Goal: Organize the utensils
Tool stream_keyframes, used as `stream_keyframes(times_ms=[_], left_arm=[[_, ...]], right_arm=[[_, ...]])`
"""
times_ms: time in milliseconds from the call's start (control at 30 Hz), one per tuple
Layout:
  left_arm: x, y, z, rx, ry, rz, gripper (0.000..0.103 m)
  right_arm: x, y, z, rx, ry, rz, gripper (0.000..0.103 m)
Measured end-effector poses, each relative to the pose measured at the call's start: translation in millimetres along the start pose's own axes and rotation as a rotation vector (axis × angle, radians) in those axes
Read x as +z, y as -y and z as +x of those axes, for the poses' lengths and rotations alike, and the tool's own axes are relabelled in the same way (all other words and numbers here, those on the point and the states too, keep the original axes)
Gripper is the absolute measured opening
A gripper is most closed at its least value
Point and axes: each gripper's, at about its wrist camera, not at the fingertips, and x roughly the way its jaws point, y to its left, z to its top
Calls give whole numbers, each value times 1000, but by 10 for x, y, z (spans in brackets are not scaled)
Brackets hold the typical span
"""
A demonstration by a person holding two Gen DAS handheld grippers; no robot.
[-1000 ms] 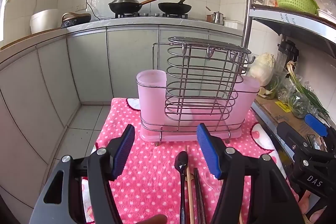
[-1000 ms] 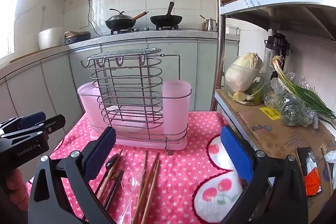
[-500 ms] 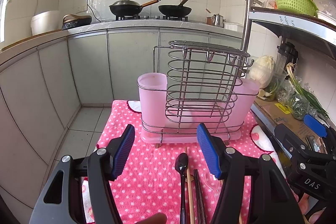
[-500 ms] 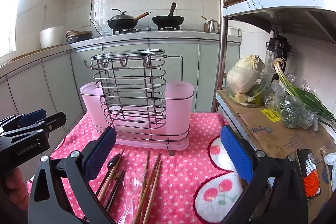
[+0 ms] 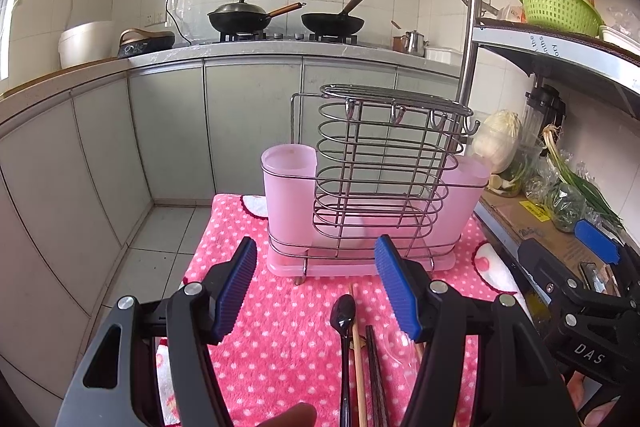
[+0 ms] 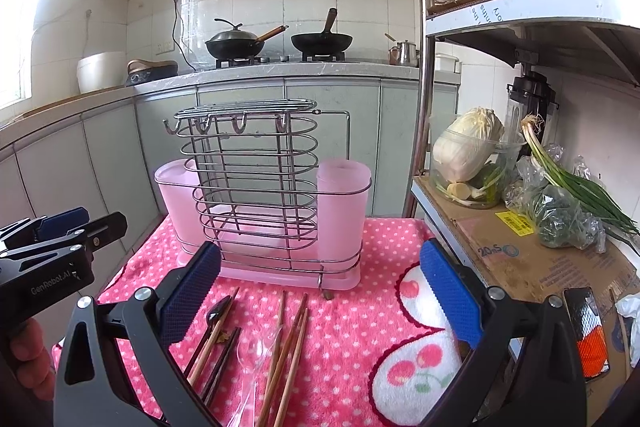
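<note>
A wire utensil rack (image 5: 380, 179) (image 6: 256, 187) with pink plastic cups at both ends stands on a pink dotted cloth (image 5: 280, 339) (image 6: 352, 315). In front of it lie a black spoon (image 5: 344, 315) (image 6: 218, 311), wooden chopsticks (image 5: 358, 359) (image 6: 290, 343), dark chopsticks (image 5: 376, 375) (image 6: 222, 355) and a clear plastic spoon (image 6: 250, 349). My left gripper (image 5: 316, 287) hovers open above the black spoon, holding nothing. My right gripper (image 6: 320, 287) is open wide over the chopsticks, also holding nothing. Each gripper shows at the edge of the other's view.
A metal shelf post (image 6: 424, 87) and a shelf with a cardboard sheet (image 6: 532, 267), cabbage (image 6: 468, 143), green onions (image 6: 576, 183) and a phone (image 6: 590, 331) stand right of the cloth. Cabinets and a stove with two pans (image 5: 288, 17) lie behind. Floor tiles (image 5: 160, 247) are at left.
Both views have risen and pulled back slightly, so the rack sits a little lower in frame. The utensils have not moved and both grippers stay open.
</note>
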Motion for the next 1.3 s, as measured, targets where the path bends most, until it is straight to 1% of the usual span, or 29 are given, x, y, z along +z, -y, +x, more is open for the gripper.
stream_keyframes(times_ms=[667,1300], left_arm=[[7,1,-81,-3,20,0,61],[12,3,-91,-2,22,1,61]], right_arm=[[32,-27,-90,-6,31,-11,100],[58,1,-133,-8,48,-1,100]])
